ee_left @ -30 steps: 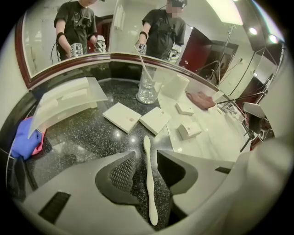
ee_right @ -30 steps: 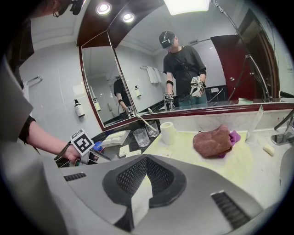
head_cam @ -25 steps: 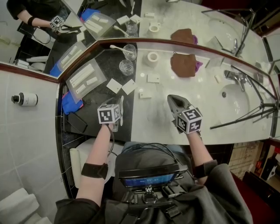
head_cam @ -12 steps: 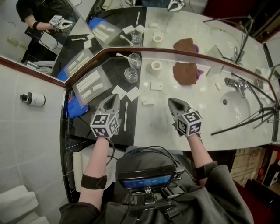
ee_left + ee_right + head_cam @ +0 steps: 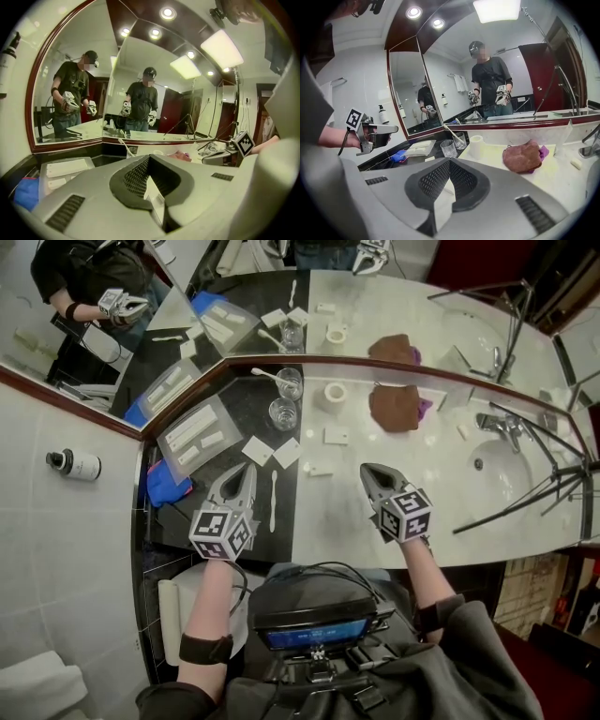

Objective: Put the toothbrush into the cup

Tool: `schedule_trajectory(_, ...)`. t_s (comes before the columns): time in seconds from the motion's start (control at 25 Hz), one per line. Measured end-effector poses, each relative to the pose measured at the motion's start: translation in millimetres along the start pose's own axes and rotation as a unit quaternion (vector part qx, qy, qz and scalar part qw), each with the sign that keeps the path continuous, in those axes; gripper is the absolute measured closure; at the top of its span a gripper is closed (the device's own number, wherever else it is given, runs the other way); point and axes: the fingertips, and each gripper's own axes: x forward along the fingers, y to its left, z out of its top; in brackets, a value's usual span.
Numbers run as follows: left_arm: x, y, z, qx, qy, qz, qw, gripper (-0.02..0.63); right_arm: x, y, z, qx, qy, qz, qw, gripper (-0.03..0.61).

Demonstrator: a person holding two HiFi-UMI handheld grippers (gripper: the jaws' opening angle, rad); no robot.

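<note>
1. My left hand-held gripper (image 5: 242, 476) hovers over the near edge of the desk (image 5: 337, 507). Its jaws are pressed together with nothing between them.
2. My right hand-held gripper (image 5: 371, 472) is closed and empty too, well off to the right of the left one.
3. The toothbrush (image 5: 273, 501) lies flat on the dark part of the desk. It is just right of the left hand-held gripper, not touching it, and lies roughly along the line the jaws point.
4. An empty cup (image 5: 282, 412) stands ahead of the left jaws, slightly right. A second cup (image 5: 290, 382) just beyond it already holds a brush.
5. I judge the pick-up not yet done, since neither hand-held gripper carries anything.
6. Next I would spread the left jaws, sink to the handle and close across it. Then I would lift it forward and tip it into the empty cup.
</note>
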Motion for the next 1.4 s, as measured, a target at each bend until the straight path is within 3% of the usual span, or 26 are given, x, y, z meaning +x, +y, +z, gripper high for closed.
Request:
schedule_trajectory(0.24, -9.6, 17.1, -2.1, -0.006, -0.004, -0.010, 0.9999, 0.612, 8.9, 11.6, -2.5, 0.005, 0.001, -0.013, 1.000, 0.561)
schedule_trajectory(0.56, -16.4, 28.7, 11.7, 0.020, -0.012, -0.036, 0.9991, 0.612, 15.6, 17.6, -6.9, 0.016, -0.004, -0.042, 0.999, 0.561)
schedule_trajectory(0.84, -12.4, 22.0, 3.8, 0.019, -0.003, -0.010, 0.9998, 0.612, 17.3, 15.7, 9.6, 0.013, -0.019, -0.017, 1.000, 0.561)
schedule_trajectory(1.04, -16.4, 20.7, -5.2, 0.002, 0.001, 0.024, 0.9997, 0.612, 34.2, 15.5, 36.8, -0.041, -0.029, 0.023, 0.998, 0.560)
schedule_trajectory(1.16, -15.9, 26.4, -10.1, 0.002, 0.007, 0.028, 0.9996, 0.612, 56.7, 14.3, 50.8, -0.075, -0.023, 0.027, 0.997, 0.555)
schedule_trajectory(1.24, -12.6, 31.2, -13.1, 0.000, 0.007, 0.023, 0.9997, 0.612, 75.4, 14.8, 63.3, -0.118, -0.013, 0.031, 0.992, 0.493)
schedule_trajectory(1.4, -1.6, 44.6, -14.4, -0.004, 0.008, 0.012, 0.9999, 0.612, 126.1, 18.8, 90.3, -0.227, 0.022, 0.042, 0.973, 0.401)
